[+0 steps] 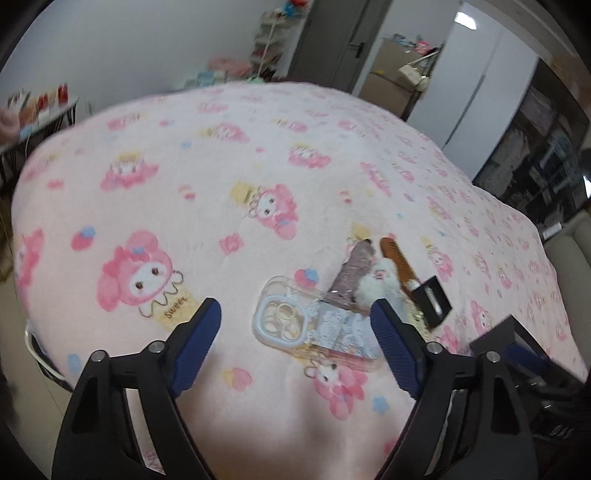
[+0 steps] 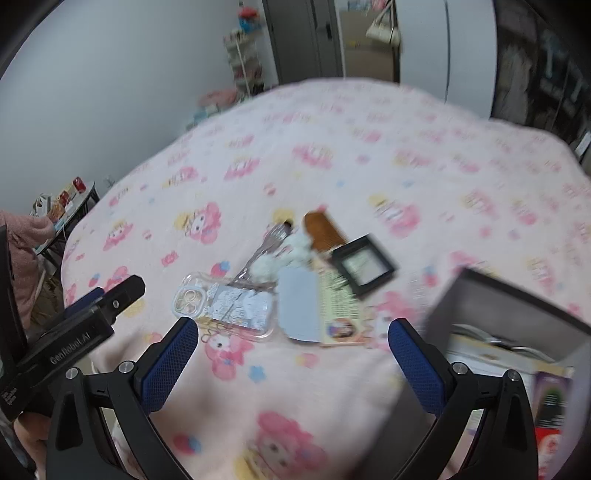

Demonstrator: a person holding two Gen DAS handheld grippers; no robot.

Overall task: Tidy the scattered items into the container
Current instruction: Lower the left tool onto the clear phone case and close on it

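Phone case (image 1: 291, 321) lies frame-centre on the bed (image 1: 221, 166); both hand-held grippers, left (image 1: 295, 343) and right (image 2: 291, 358), gape wide, empty; straddle its edges squarely before closing

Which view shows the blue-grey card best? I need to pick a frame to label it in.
The right wrist view: the blue-grey card lies in full sight beside the clear phone case. In the left wrist view the left gripper finger covers that spot, so the card cannot be made out.

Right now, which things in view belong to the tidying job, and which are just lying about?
Job: phone case, comb, black square box, blue card, grey container.

Lying about: handbag, side table, shelf rack.
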